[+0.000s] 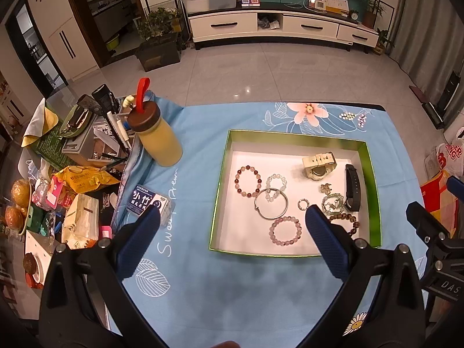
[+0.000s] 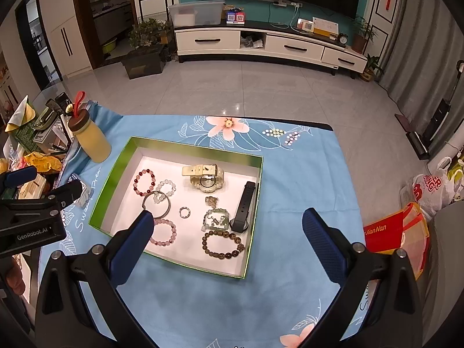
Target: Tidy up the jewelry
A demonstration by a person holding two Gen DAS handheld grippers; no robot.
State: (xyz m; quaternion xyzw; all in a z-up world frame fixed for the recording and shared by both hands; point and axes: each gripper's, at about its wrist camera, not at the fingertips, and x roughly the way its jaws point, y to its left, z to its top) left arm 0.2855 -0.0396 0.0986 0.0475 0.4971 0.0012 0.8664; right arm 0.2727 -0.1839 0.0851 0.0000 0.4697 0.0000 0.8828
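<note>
Two grippers hover above a blue floral tablecloth (image 2: 290, 174); wide bare cloth lies at 6 o'clock and at 3 o'clock of the green-walled tray (image 2: 121, 156), while clutter and a yellow bottle (image 1: 158, 142) crowd the 9 o'clock side. The left gripper (image 1: 232, 220) has its fingers wide apart and holds nothing; its right fingertip covers part of the tray in the left wrist view. The right gripper (image 2: 227, 221) is also wide apart and empty. Inside the tray, on the white floor, lie a cream watch (image 2: 204, 175) at 12 o'clock, a black band (image 2: 245, 207) at 3 o'clock along the wall, a brown bead bracelet (image 2: 223, 245) at 5 o'clock, a silver bangle (image 2: 156, 206), a pink bracelet (image 2: 165, 233), a red bracelet (image 2: 144, 182) at 10 o'clock, and a small ring (image 2: 184, 212) in the middle.
</note>
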